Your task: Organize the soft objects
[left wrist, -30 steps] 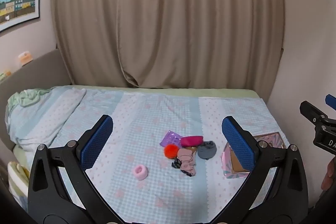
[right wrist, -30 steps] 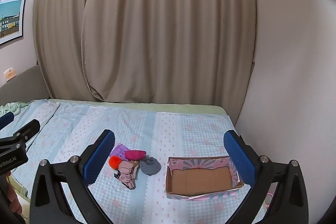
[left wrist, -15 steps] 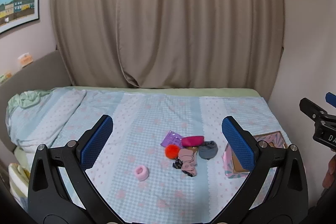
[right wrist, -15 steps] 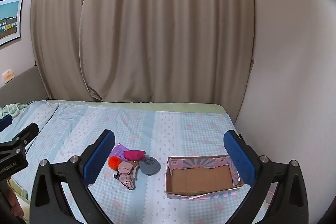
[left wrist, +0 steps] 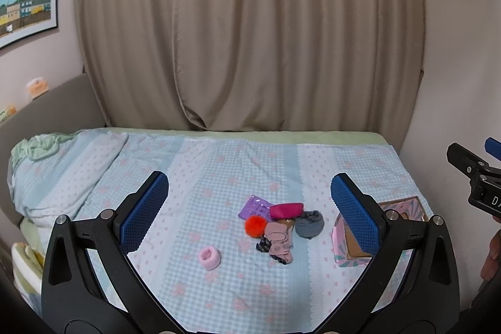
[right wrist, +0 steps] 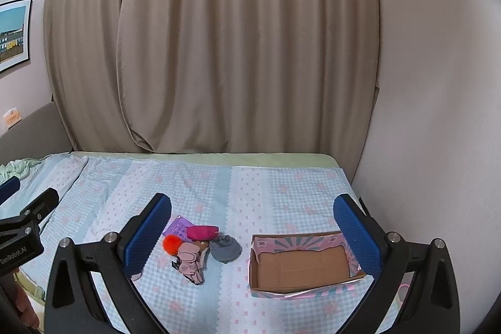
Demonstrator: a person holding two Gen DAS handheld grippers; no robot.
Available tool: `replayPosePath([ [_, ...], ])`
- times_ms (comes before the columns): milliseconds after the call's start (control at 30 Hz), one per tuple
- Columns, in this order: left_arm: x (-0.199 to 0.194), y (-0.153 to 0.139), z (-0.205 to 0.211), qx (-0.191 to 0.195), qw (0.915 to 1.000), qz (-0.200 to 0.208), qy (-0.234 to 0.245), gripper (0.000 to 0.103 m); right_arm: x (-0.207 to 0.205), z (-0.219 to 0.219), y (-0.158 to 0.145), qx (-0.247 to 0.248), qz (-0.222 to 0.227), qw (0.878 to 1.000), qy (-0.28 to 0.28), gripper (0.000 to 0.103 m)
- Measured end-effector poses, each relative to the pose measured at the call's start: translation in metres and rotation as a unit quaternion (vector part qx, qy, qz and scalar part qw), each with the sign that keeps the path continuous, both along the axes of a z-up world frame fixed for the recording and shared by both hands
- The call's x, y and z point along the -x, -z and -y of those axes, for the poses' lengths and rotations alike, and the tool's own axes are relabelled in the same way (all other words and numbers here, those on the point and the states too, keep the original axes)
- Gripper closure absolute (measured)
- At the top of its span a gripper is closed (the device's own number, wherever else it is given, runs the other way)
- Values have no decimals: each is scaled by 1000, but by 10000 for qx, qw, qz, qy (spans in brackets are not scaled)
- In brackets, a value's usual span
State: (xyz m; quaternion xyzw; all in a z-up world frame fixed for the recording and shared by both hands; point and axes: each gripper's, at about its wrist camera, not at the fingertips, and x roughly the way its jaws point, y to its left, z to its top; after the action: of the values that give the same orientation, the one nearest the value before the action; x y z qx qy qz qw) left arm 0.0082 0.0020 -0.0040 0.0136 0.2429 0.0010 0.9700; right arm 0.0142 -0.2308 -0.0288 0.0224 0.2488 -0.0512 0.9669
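Each handheld tool is a black frame of two angled arms with triangular cut-outs, silver round screw heads at the joints, and flat fingers faced with blue dimpled pads (left wrist: 144,212). The left gripper (left wrist: 249,210) and the right gripper (right wrist: 253,232) look alike in build and colour. Seen from the side, the left one's black body carries white lettering reading "GenRobot.AI", and the right one's body shows small silver screws and part of a white marking, with a bit of a hand (left wrist: 491,254) below it.
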Motion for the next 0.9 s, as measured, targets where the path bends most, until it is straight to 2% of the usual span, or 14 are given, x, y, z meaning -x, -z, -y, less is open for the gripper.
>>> replayPosePath([
  [900, -10, 5, 0, 65, 9998, -161, -12, 0, -4, -7, 4, 82, -85, 9999, 47, 0],
])
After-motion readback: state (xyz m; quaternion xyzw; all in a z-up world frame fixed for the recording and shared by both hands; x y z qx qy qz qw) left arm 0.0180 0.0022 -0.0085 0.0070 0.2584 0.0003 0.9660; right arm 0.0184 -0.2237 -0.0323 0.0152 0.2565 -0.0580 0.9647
